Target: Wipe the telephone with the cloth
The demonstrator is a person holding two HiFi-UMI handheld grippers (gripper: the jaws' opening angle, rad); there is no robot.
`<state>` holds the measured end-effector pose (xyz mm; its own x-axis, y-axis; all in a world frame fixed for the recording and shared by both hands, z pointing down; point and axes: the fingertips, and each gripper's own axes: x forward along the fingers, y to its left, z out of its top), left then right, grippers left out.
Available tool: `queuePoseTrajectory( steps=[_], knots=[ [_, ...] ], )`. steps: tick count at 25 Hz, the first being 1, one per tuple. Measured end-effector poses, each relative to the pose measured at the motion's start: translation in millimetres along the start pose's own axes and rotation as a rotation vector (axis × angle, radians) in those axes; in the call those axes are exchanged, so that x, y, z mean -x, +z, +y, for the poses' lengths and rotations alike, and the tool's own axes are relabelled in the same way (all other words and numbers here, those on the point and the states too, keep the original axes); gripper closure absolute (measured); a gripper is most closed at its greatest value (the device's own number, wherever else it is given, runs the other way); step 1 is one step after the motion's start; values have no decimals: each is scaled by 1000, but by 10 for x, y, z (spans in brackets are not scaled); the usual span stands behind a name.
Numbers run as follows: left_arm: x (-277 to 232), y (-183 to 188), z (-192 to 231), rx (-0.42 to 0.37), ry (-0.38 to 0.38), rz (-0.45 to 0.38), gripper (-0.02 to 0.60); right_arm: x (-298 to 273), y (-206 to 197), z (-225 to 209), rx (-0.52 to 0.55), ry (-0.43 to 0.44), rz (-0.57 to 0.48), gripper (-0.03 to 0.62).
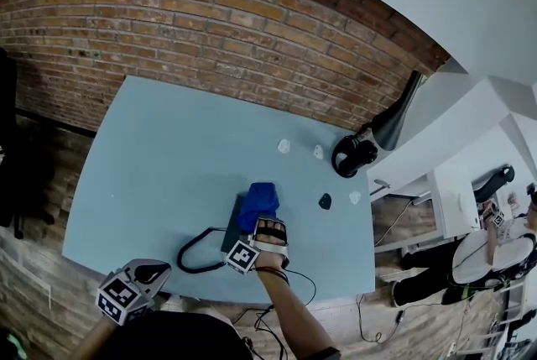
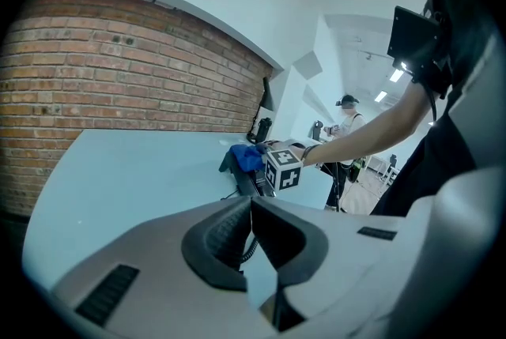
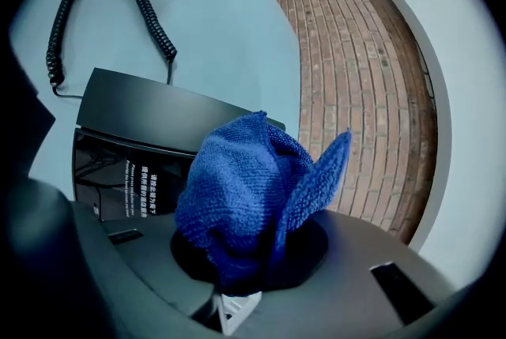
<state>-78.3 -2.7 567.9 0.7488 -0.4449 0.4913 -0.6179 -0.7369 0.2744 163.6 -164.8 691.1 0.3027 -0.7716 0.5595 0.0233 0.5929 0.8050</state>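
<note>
The black telephone (image 1: 232,226) lies near the front edge of the light blue table (image 1: 168,157), its coiled cord (image 1: 195,256) looping to the left. My right gripper (image 1: 262,217) is shut on the bunched blue cloth (image 1: 259,200) and holds it over the telephone's far end. In the right gripper view the cloth (image 3: 253,187) fills the jaws and hides the fingertips, with the telephone (image 3: 150,124) and cord (image 3: 103,5) just beyond. My left gripper (image 1: 148,273) hovers at the table's front left edge, its jaws shut on nothing (image 2: 251,201), pointing toward the telephone (image 2: 241,175).
Black headphones (image 1: 353,155) stand at the table's far right corner beside a dark cone-shaped object (image 1: 399,119). Small white bits (image 1: 284,146) and a small black piece (image 1: 325,200) lie right of the telephone. A brick wall (image 1: 210,23) runs behind. A person (image 1: 495,245) is at far right.
</note>
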Motion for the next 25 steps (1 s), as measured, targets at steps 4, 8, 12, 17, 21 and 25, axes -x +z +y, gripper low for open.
queuePoseTrajectory(
  steps=[4, 8, 12, 17, 21, 25],
  knots=[
    [-21, 10, 1, 3, -3, -1, 590, 79, 13, 60, -19, 1, -4, 523],
    [-43, -12, -41, 0, -13, 3, 589, 143, 39, 210, -44, 51, -23, 524],
    [-42, -3, -58, -5, -18, 4, 591, 213, 63, 321, -50, 77, -32, 525],
    [-51, -12, -64, -4, -16, 1, 589, 304, 89, 494, -63, 99, -45, 525],
    [-63, -45, -98, 0, -24, 21, 591, 377, 105, 594, -71, 116, -56, 525],
    [-93, -13, -139, -7, -29, 6, 591, 483, 103, 744, -49, 147, -58, 525]
  ],
)
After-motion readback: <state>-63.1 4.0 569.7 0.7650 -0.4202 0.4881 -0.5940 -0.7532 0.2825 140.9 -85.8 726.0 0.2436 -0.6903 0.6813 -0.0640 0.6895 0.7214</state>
